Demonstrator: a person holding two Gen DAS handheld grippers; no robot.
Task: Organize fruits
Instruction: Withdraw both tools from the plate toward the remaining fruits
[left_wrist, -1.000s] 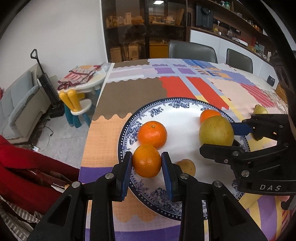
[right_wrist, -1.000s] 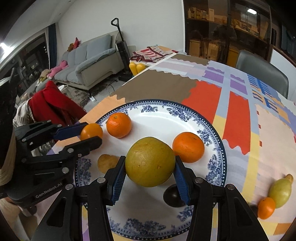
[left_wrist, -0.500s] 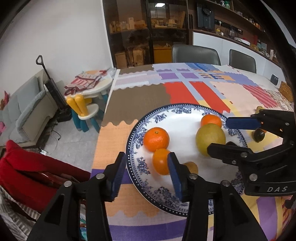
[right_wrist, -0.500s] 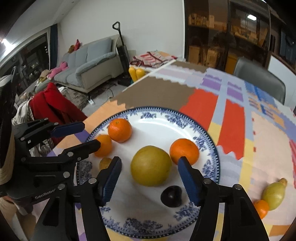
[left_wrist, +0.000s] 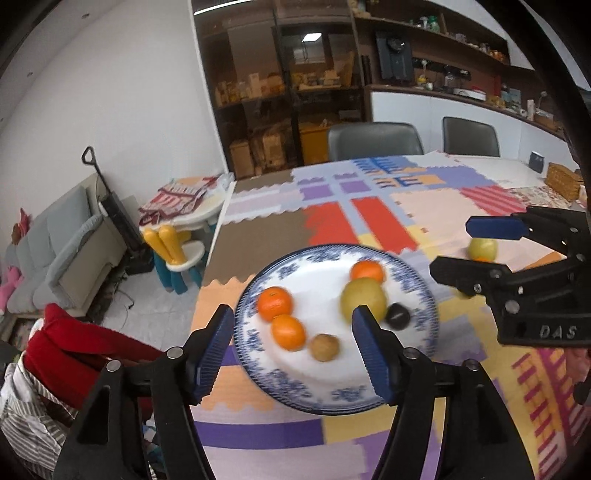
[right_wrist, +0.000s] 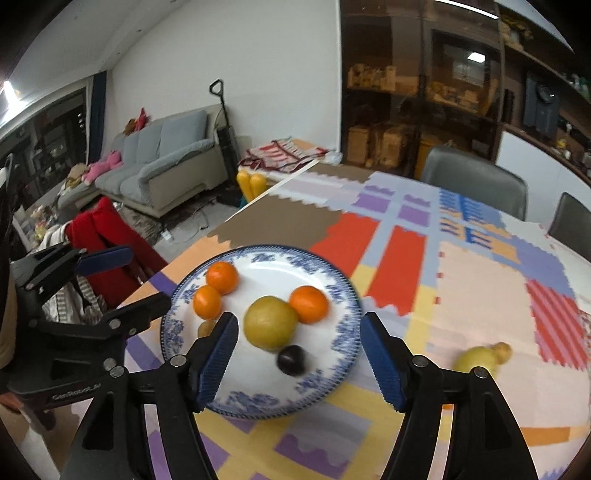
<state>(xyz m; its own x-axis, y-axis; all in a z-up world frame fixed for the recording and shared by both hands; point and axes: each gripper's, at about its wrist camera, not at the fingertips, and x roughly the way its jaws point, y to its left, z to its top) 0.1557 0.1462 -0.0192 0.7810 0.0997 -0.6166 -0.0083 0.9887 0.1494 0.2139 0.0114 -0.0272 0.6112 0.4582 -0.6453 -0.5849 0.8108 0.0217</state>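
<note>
A blue-and-white plate (left_wrist: 421, 291) (right_wrist: 347, 325) sits near the table's left edge. On it lie three oranges (left_wrist: 275, 302) (right_wrist: 221, 277), a large yellow-green fruit (left_wrist: 362, 297) (right_wrist: 269, 321), a small brown fruit (left_wrist: 324, 346) and a dark plum (left_wrist: 398, 315) (right_wrist: 291, 360). My left gripper (left_wrist: 293, 349) is open and empty, raised above the plate's near side. My right gripper (right_wrist: 297, 354) is open and empty, also raised above the plate. A yellow-green pear (right_wrist: 476, 356) (left_wrist: 482, 248) lies on the cloth to the right of the plate.
The table has a patchwork cloth (left_wrist: 369, 214). Grey chairs (left_wrist: 373, 142) stand at its far side and a wicker basket (left_wrist: 563, 181) at far right. A red garment on a chair (left_wrist: 74, 350) is at the left, with a small child's table (left_wrist: 184, 206) beyond.
Both grippers opened, releasing an orange (left) and the large yellow-green fruit (right) on the plate. Both then pulled back and up from the plate.
</note>
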